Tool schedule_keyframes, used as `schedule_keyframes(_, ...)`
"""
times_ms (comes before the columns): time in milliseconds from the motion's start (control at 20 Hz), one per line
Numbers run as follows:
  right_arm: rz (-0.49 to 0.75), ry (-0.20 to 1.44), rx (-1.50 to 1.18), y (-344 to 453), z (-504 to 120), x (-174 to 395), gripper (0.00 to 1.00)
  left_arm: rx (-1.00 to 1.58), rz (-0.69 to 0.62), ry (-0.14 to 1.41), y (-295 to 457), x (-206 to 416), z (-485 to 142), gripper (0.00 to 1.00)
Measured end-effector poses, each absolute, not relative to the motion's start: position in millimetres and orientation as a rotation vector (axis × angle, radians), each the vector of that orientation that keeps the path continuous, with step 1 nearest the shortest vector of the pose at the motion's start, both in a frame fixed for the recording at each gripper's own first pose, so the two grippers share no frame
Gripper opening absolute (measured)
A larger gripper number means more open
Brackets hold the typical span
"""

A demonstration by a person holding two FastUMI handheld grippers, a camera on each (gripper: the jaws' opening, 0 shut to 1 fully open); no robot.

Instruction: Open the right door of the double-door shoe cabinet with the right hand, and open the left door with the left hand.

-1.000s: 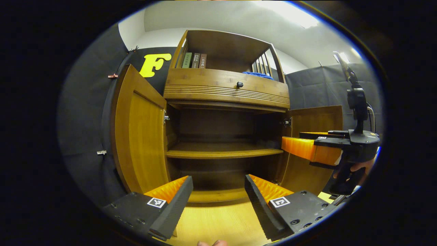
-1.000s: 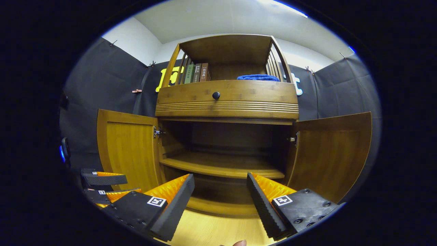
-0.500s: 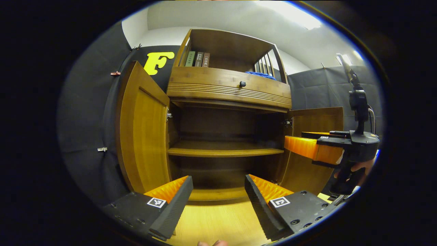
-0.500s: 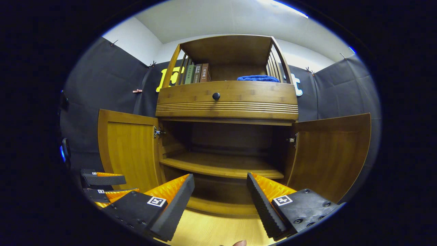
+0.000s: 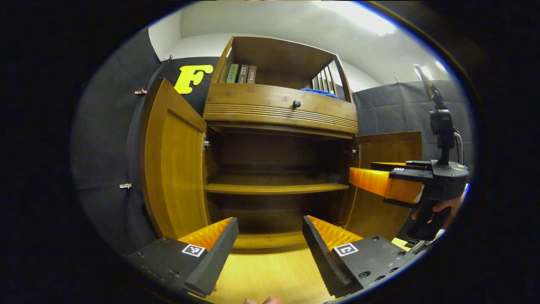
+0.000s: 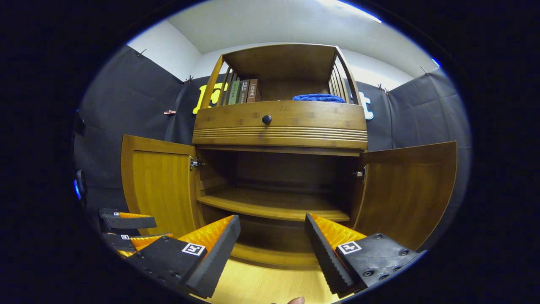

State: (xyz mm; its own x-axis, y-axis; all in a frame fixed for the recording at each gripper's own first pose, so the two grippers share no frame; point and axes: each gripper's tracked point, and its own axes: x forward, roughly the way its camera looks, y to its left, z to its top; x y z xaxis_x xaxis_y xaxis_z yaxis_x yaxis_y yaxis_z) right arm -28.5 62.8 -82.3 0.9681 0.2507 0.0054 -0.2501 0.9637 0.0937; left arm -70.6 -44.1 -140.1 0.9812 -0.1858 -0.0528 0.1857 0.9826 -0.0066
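The wooden shoe cabinet [image 5: 280, 112] [image 6: 279, 126] stands ahead with both lower doors swung wide. Its left door [image 5: 173, 164] [image 6: 158, 185] and right door [image 5: 386, 177] [image 6: 411, 190] hang outward, baring an inner shelf [image 5: 274, 185] [image 6: 274, 204]. My left gripper [image 5: 270, 236] is open in front of the cabinet's base, holding nothing. My right gripper [image 6: 272, 236] is open too, with nothing between its fingers. In the left gripper view the right gripper [image 5: 371, 179] hangs by the right door, held by a hand [image 5: 443, 207]. The left gripper [image 6: 126, 230] appears low left in the right gripper view.
A drawer with a dark knob [image 5: 296, 103] [image 6: 266, 119] sits above the doors. The top shelf holds books [image 5: 240, 74] [image 6: 244, 90] and a blue cloth [image 6: 318, 97]. Light wooden floor [image 5: 270, 274] lies before the cabinet. Black cloth walls enclose both sides.
The left gripper's view has wavered slightly sideways and back. Both doors stay wide and both grippers stay open.
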Motion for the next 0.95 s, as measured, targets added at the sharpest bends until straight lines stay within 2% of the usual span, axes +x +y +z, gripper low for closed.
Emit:
schedule_keyframes(200,0.249,0.009,0.104,61.1,-83.3,-28.4,0.98,0.006,-0.189,0.049,-44.1,-70.6,-138.1,0.95)
schedule_keyframes(950,0.242,0.013,0.104,58.1,-85.4,-30.9,0.96,0.008,-0.196,0.051,-48.8,-71.7,-138.8,0.95)
